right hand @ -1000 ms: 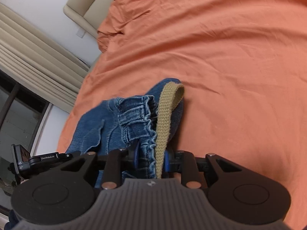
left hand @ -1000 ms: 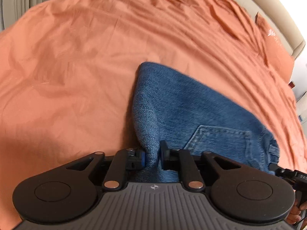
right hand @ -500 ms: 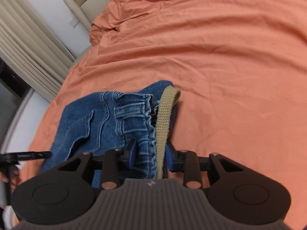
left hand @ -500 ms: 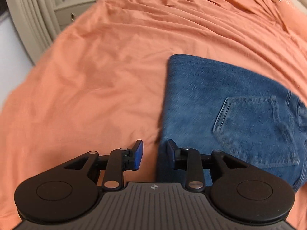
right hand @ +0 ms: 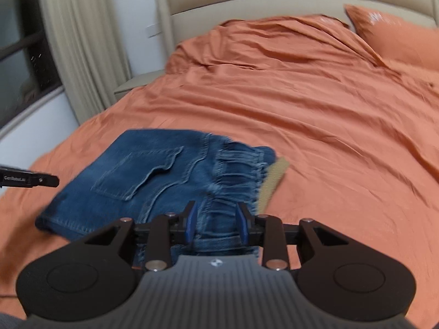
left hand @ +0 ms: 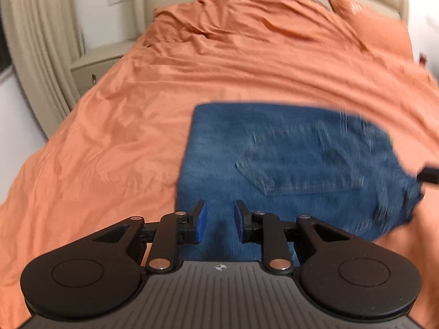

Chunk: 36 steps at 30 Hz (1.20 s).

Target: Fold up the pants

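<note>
pants [right hand: 153,170] folded beside "genrobot.ai"-marked left tool [left hand: 219,220].

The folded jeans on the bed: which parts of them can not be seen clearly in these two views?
- Near edge of the jeans: left wrist view, hidden behind the open left gripper.
- Waistband and tan strip: right wrist view, motion-blurred; near part hidden by the open right gripper.
- Underneath layers: hidden by the top layer, both views.

You are viewing blue denim jeans [right hand: 153,175] lying folded flat on the bed, back pocket [left hand: 299,164] facing up, tan waistband lining [right hand: 273,181] showing.
</note>
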Motion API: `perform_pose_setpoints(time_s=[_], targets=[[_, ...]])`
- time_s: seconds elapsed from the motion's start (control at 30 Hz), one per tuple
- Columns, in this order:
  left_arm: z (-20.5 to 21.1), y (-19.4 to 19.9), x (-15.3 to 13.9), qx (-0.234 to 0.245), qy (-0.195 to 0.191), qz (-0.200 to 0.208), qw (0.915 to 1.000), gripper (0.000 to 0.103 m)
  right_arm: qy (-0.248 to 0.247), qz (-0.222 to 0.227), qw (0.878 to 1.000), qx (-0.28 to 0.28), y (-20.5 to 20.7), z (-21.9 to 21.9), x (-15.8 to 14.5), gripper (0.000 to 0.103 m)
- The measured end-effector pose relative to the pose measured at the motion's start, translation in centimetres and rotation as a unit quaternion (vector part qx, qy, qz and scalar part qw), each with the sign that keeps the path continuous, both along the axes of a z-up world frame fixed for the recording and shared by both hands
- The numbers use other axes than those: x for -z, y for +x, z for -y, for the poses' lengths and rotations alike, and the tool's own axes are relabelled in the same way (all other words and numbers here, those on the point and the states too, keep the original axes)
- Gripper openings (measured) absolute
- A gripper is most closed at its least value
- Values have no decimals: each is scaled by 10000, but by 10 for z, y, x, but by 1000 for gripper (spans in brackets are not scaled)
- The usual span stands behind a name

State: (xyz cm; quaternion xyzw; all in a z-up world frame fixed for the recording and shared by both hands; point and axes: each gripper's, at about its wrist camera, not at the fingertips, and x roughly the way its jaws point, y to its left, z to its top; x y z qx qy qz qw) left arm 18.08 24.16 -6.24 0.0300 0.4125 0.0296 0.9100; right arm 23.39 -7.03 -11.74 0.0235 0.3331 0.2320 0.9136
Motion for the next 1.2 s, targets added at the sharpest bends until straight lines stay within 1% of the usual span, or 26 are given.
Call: perform_pose_setpoints(time_s=[0.07, 0.13, 0.2, 0.27, 0.33, 0.4, 0.5, 0.6, 0.67, 0.73, 0.8, 0.83, 0.9, 0.93, 1.0, 1.07, 1.1, 1.17, 1.2], targets=[[5, -1, 15, 42, 182, -175, 9997, 27, -232, 47, 9997, -43, -2, -7, 10, 31], [1, -1, 29, 13, 187, -305, 9994, 28, -384, -1, 9992, -60, 0, -10, 23, 31], [-5, -1, 40, -65, 116, -414, 9991, 27, -406, -97, 9991, -79, 2, -12, 36, 31], [-10, 0, 51, -46, 61, -504, 9987, 27, -415, -219, 9989, -60, 6, -13, 47, 30], [-8, -1, 58, 45, 152, -519, 9985, 27, -418, -298, 9987, -57, 10, -13, 55, 30], [-6, -1, 62, 102, 226, -529, 9983, 27, -445, -299, 9985, -82, 12, -14, 59, 30], [-9, 3, 63, -1, 114, -567, 9983, 26, -409, -379, 9984, -82, 18, -14, 59, 30], [-7, 1, 58, -79, 126, -520, 9985, 26, -457, -493, 9977, -76, 22, -15, 52, 30], [-4, -3, 48, -114, 186, -465, 9987, 27, -543, -506, 9972, -107, 22, -18, 42, 31], [-1, -10, 32, -183, 135, -361, 9991, 28, -567, -453, 9973, -141, 17, -18, 27, 34], [5, -23, 9, -190, 65, -111, 9997, 31, -494, -337, 9981, -124, 8, -16, 8, 44], [9, -29, -2, -190, 68, 25, 9998, 33, -440, -283, 9986, -121, 3, -15, -3, 46], [20, -41, -26, -155, 66, 227, 9996, 33, -327, -150, 9993, -93, -9, -12, -27, 54], [26, -47, -39, -146, 39, 359, 9992, 33, -289, -49, 9995, -76, -17, -10, -39, 56], [40, -61, -63, -169, -39, 691, 9975, 34, -211, 208, 9996, -19, -34, -6, -64, 67], [55, -73, -86, -191, -92, 943, 9953, 38, -114, 463, 9989, 21, -53, 0, -86, 72], [61, -79, -97, -185, -134, 1087, 9938, 41, -66, 608, 9981, 44, -64, 3, -97, 76], [75, -92, -114, -119, -174, 1400, 9899, 53, -2, 917, 9957, 112, -85, 9, -115, 79], [79, -94, -120, -171, -207, 1518, 9881, 64, 12, 1085, 9939, 194, -96, 11, -123, 81]])
